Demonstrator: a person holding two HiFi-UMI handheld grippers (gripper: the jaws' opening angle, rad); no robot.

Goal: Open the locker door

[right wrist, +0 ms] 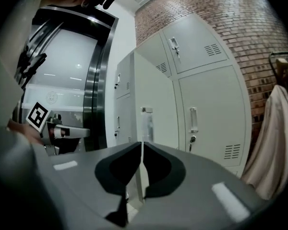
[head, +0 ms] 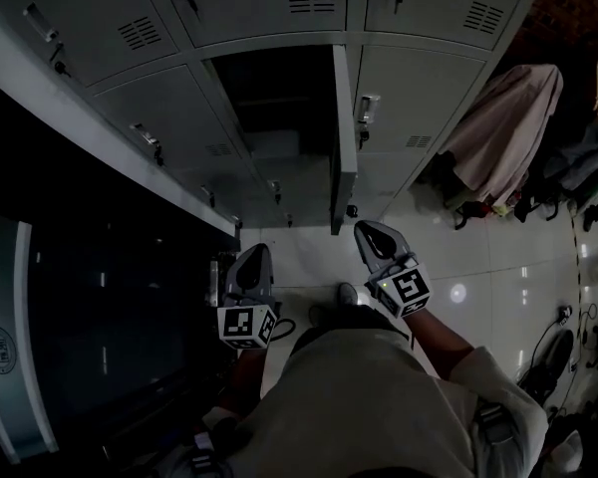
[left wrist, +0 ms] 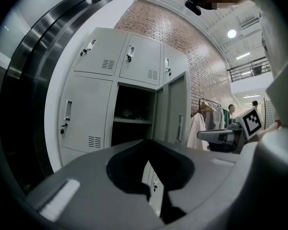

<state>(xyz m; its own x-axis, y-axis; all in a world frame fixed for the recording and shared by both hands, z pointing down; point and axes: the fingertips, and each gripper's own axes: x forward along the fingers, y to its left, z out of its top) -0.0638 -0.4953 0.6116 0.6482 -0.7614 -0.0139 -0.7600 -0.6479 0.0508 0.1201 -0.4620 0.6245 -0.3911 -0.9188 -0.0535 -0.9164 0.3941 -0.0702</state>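
The grey locker door (head: 344, 137) stands swung out, edge-on toward me, and leaves its dark compartment (head: 274, 98) with a shelf exposed. In the left gripper view the same door (left wrist: 177, 114) hangs open beside the shelf (left wrist: 132, 120). My right gripper (head: 364, 230) is held just short of the door's lower edge, jaws shut with nothing between them. Its own view shows the door edge with its handle (right wrist: 145, 123) straight beyond the closed tips (right wrist: 141, 147). My left gripper (head: 258, 252) hangs lower left, close to my body, shut and empty (left wrist: 151, 188).
Closed lockers (head: 419, 98) surround the open one. A pale coat (head: 508, 118) and dark clothes (head: 588, 137) hang on a rack at the right. A dark glass-and-steel frame (head: 80, 297) lies along the left. Cables (head: 558, 337) lie on the tiled floor.
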